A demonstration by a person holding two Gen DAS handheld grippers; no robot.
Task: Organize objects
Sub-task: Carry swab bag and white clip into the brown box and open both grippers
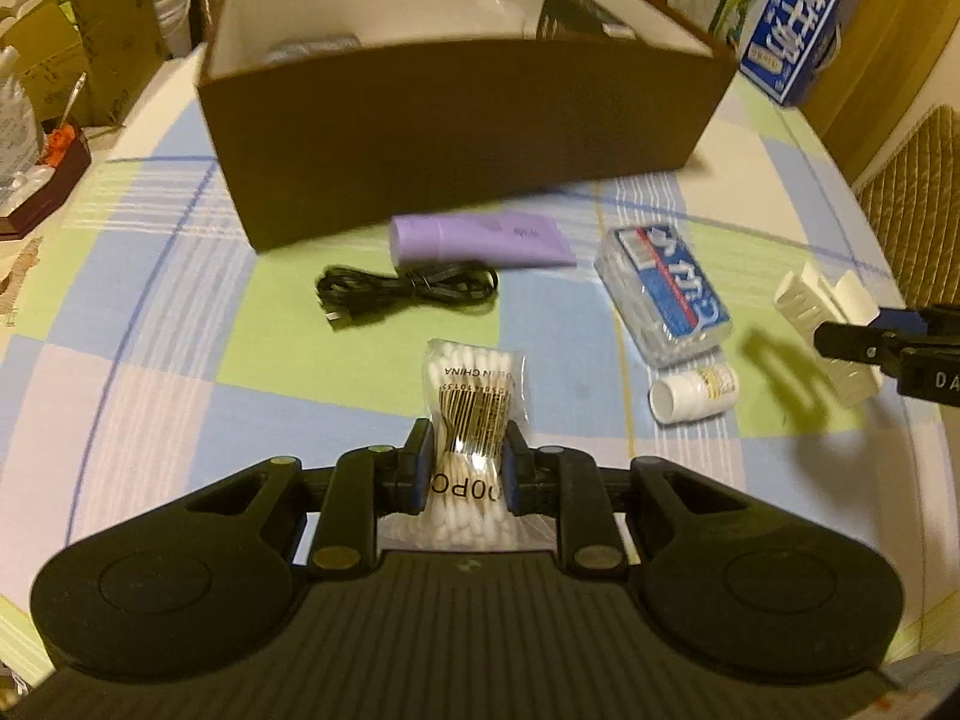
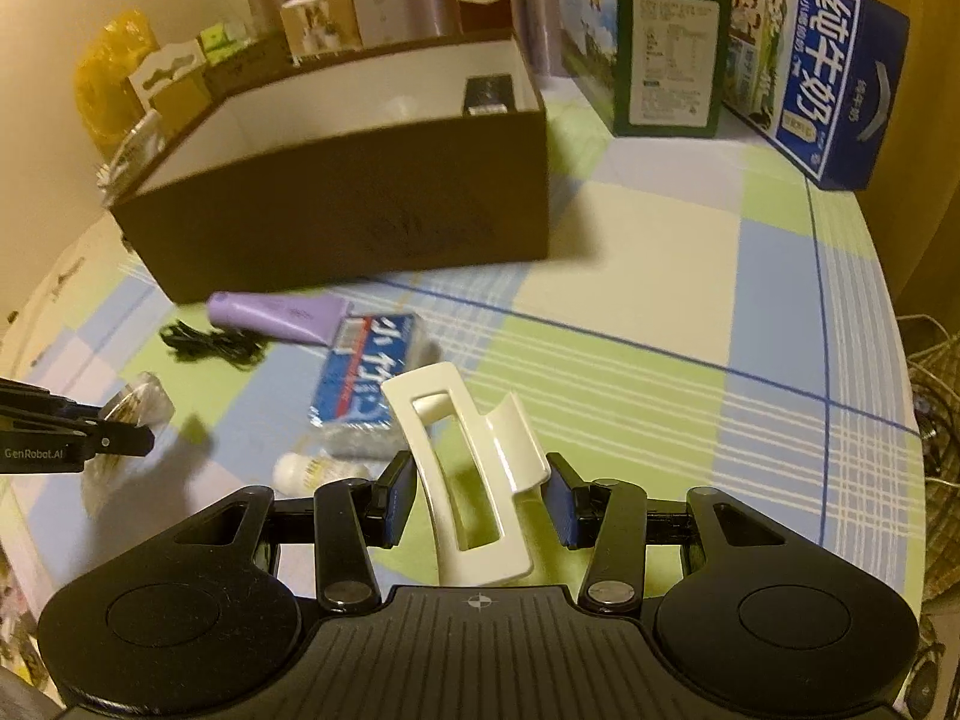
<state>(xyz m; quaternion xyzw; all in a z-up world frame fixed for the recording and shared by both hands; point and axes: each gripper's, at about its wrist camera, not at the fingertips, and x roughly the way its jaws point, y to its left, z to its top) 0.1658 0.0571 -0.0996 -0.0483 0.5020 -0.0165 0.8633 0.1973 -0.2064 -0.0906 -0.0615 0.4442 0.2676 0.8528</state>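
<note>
Crinkly clear bag of cotton swabs pinched in the left gripper, raised in front of the brown cardboard box. Right gripper clamps a glossy white hair claw, further right of the box. Purple tube and coiled black cable lie at the box's foot.

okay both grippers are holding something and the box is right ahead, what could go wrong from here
The left gripper pinches the slippery cotton swab bag only at its middle; it may slide out. The right gripper holds the curved hair claw, which could twist. Either load might clip the brown box wall.
</note>
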